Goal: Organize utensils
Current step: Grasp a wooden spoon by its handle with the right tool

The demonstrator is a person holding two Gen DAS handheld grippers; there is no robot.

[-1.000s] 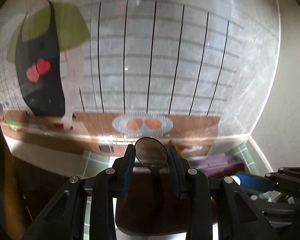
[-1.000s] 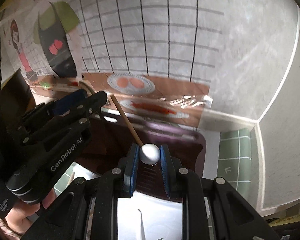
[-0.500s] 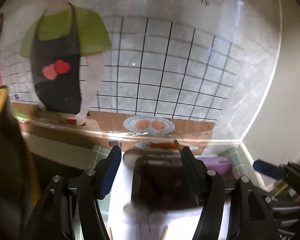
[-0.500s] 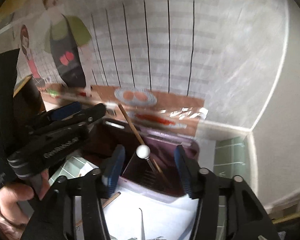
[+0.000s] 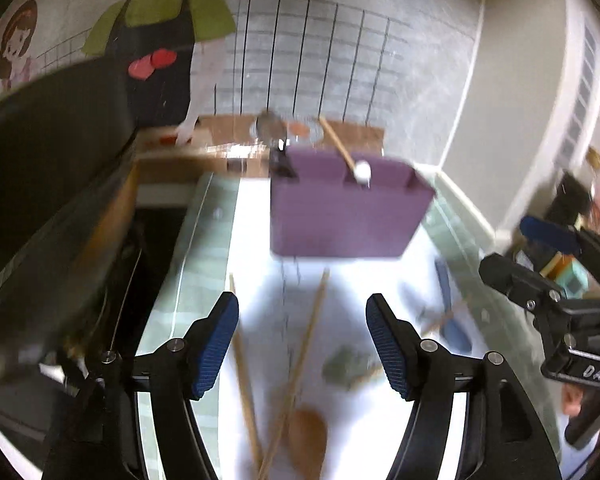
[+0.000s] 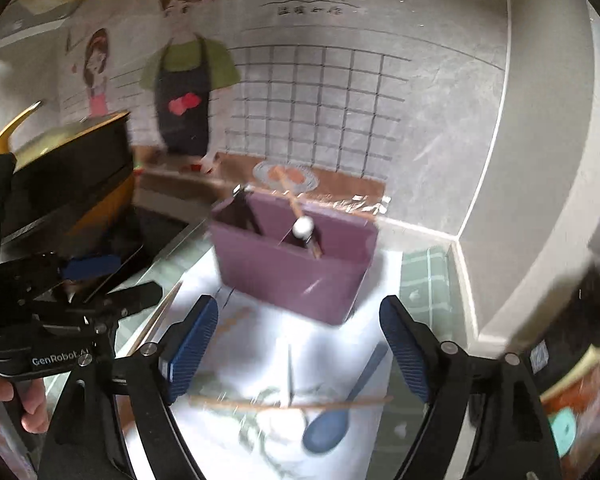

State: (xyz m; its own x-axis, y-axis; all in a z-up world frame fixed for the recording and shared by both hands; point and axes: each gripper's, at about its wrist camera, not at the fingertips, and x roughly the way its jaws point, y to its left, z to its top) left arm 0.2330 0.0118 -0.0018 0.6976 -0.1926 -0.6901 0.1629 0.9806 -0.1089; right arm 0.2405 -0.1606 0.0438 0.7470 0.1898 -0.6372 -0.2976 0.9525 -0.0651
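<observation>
A purple utensil holder [image 5: 340, 216] [image 6: 292, 276] stands on a white mat [image 5: 252, 248]. A metal spoon [image 5: 270, 128] sticks up from its left compartment. A wooden chopstick [image 6: 288, 192] and a white ball-tipped utensil [image 5: 362, 170] [image 6: 303, 227] stand in the middle one. My left gripper [image 5: 301, 308] hovers short of the holder, its jaws opening with nothing between them. My right gripper [image 6: 299, 312] also hangs back from the holder, jaws opening and empty. Loose chopsticks [image 5: 312, 320], a brown wooden spoon [image 5: 306, 436] and a blue spoon [image 6: 328, 424] lie on the mat below the grippers.
A black pot with a gold rim [image 6: 68, 168] stands at the left beside a dark stove top. The wall with a cartoon mural runs close behind the holder. A person's hand [image 6: 4, 396] holds the left gripper. Boxes and clutter [image 5: 572, 280] sit at the right.
Both grippers let go of their utensils, the metal spoon and the ball-tipped one, which now stand in the holder. Both pulled back from it with jaws spread wide.
</observation>
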